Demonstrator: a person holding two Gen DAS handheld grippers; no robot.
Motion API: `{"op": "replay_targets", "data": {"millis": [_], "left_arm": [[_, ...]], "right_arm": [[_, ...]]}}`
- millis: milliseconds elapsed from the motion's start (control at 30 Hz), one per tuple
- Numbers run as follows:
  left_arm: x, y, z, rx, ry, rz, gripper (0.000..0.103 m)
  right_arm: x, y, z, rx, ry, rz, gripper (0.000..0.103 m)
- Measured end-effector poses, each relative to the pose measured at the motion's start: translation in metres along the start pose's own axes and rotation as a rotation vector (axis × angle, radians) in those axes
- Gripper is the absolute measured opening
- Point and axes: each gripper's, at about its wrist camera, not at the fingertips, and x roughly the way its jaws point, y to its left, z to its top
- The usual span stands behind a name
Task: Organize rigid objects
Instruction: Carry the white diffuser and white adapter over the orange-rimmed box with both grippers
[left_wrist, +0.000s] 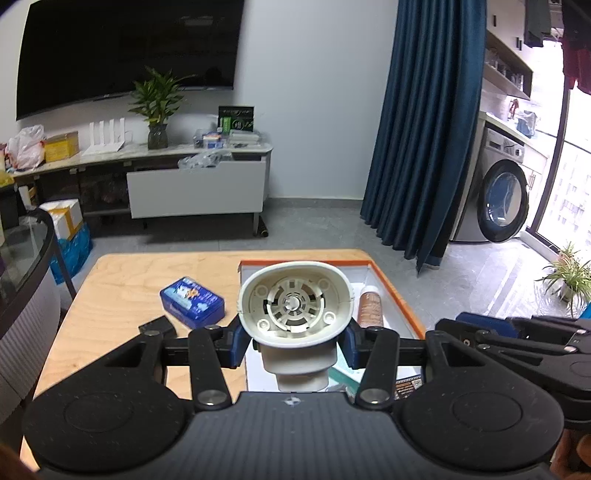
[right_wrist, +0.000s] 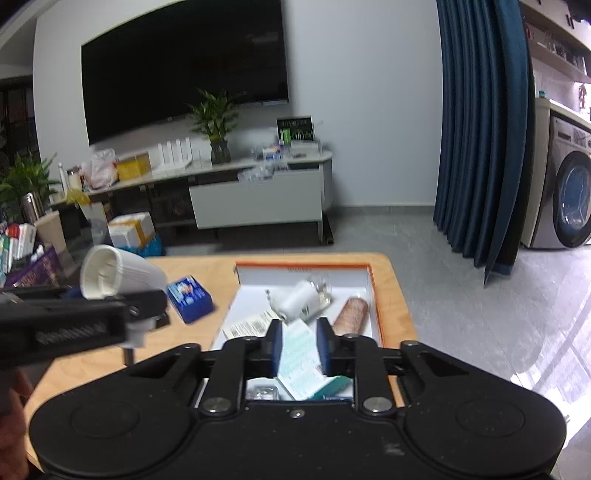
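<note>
My left gripper (left_wrist: 295, 341) is shut on a cream plastic funnel-shaped part (left_wrist: 295, 308) and holds it above the table, over the near left edge of the orange-rimmed white box (left_wrist: 399, 291). The part also shows in the right wrist view (right_wrist: 114, 275), at the left. My right gripper (right_wrist: 299, 345) is open and empty above the box (right_wrist: 373, 288). In the box lie a brown cylinder (right_wrist: 351, 314), a white cylinder (right_wrist: 297, 301), a teal and white carton (right_wrist: 301, 363) and paper labels. A blue tin (left_wrist: 192, 302) lies on the table left of the box.
A small black object (left_wrist: 157, 326) lies on the wooden table (left_wrist: 122, 291) near the blue tin. A dark chair (left_wrist: 22, 258) stands at the table's left. Beyond are a TV cabinet, a blue curtain and a washing machine.
</note>
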Motion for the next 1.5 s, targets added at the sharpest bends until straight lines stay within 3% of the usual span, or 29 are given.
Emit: {"op": "replay_targets", "data": {"millis": [133, 300, 367, 533, 667, 733, 933, 967, 1167, 1500], "left_arm": [[0.0, 0.006, -0.005, -0.004, 0.017, 0.016, 0.049], [0.002, 0.012, -0.011, -0.013, 0.028, 0.022, 0.049], [0.004, 0.014, -0.012, -0.02, 0.039, 0.021, 0.049], [0.004, 0.019, -0.013, -0.018, 0.042, 0.027, 0.049], [0.004, 0.025, -0.012, -0.025, 0.041, 0.034, 0.049], [0.005, 0.027, -0.012, -0.034, 0.04, 0.037, 0.049], [0.005, 0.029, -0.011, -0.03, 0.039, 0.036, 0.049], [0.004, 0.028, -0.011, -0.026, 0.037, 0.035, 0.049], [0.006, 0.026, -0.01, -0.014, 0.033, 0.027, 0.049], [0.015, 0.011, -0.004, 0.013, 0.029, -0.005, 0.049]], "right_arm": [[0.008, -0.015, -0.014, 0.04, 0.039, -0.015, 0.025], [0.017, -0.022, -0.033, 0.103, 0.142, 0.074, 0.047], [0.027, -0.01, -0.041, 0.055, 0.197, 0.091, 0.053], [0.054, 0.01, -0.053, -0.053, 0.298, 0.156, 0.053], [0.075, 0.021, -0.052, -0.207, 0.37, 0.187, 0.059], [0.084, 0.024, -0.052, -0.278, 0.39, 0.189, 0.067], [0.111, 0.021, -0.054, -0.308, 0.451, 0.149, 0.06], [0.112, 0.019, -0.056, -0.297, 0.451, 0.156, 0.051], [0.085, 0.01, -0.049, -0.206, 0.347, 0.156, 0.051], [0.035, -0.012, 0.016, -0.05, 0.065, 0.063, 0.051]]}}
